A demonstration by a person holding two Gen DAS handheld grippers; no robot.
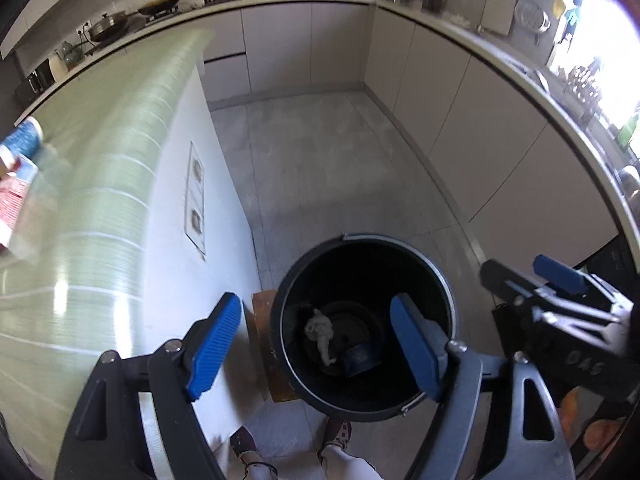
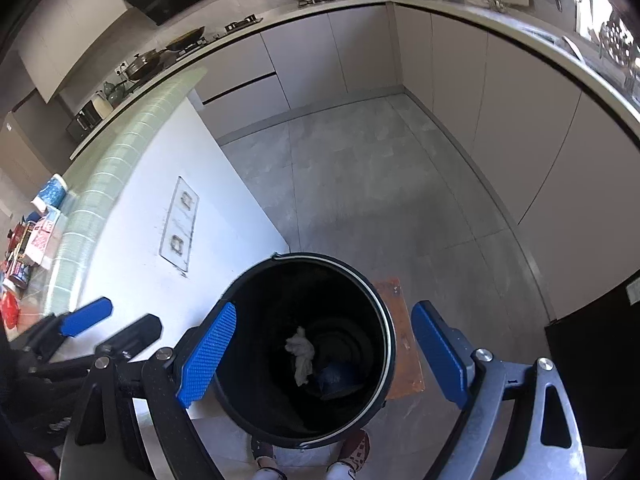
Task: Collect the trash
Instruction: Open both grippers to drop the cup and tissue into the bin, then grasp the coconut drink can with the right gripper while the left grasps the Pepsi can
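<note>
A black round bin (image 1: 440,280) stands on the floor beside the white island; it also shows in the right wrist view (image 2: 380,312). Inside lie a crumpled white tissue (image 1: 322,334) (image 2: 301,354) and a dark blue item (image 1: 360,356) (image 2: 334,378). My left gripper (image 1: 316,344) is open and empty above the bin. My right gripper (image 2: 324,352) is open and empty above the bin too; it shows in the left wrist view (image 1: 532,276). The left gripper shows at the left of the right wrist view (image 2: 108,324).
The green-tiled island top (image 1: 100,160) carries a blue-and-white cup (image 1: 22,140) (image 2: 50,194) and red-and-white packets (image 1: 12,196) (image 2: 24,244). A brown board (image 2: 402,344) lies under the bin. Grey cabinets (image 1: 460,120) line the floor. My feet (image 2: 352,452) stand by the bin.
</note>
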